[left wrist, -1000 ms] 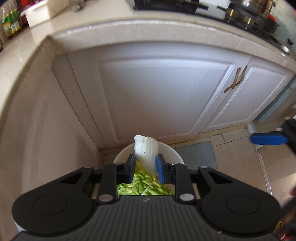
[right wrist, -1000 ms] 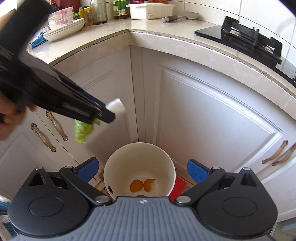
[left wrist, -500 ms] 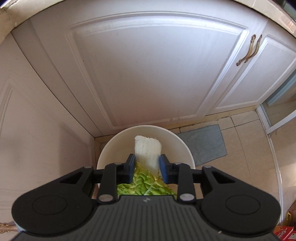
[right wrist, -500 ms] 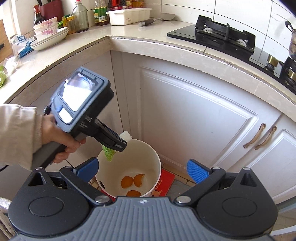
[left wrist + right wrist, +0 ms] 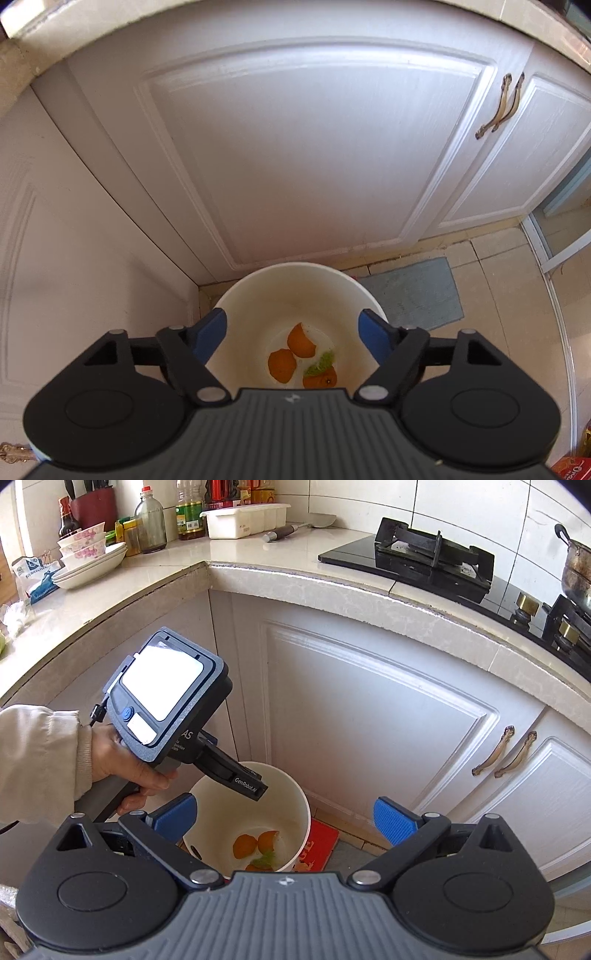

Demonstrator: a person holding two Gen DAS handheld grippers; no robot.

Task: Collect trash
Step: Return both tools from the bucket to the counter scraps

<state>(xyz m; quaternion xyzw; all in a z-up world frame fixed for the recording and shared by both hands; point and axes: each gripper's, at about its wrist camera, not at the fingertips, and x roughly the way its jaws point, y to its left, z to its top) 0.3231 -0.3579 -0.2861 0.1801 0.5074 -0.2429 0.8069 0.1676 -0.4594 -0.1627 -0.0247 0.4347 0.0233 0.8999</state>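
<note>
A white bin (image 5: 258,291) stands on the floor in the cabinet corner. Inside lie orange peels (image 5: 282,363) and a cabbage leaf (image 5: 320,363), mostly green showing. My left gripper (image 5: 293,334) is open and empty just above the bin's mouth. In the right wrist view the bin (image 5: 295,805) holds the peels (image 5: 245,845) and the leaf (image 5: 264,860); the left gripper's body (image 5: 166,698) hangs over its rim. My right gripper (image 5: 284,821) is open and empty, above and in front of the bin.
White cabinet doors (image 5: 303,147) with bronze handles (image 5: 500,107) close in behind the bin. A grey mat (image 5: 417,295) lies right of the bin, a red carton (image 5: 319,845) beside it. The counter (image 5: 236,557) holds bowls, bottles and a gas stove (image 5: 432,557).
My left gripper opened and the cabbage leaf dropped into the bin. The right gripper has pulled back a little and stays open.
</note>
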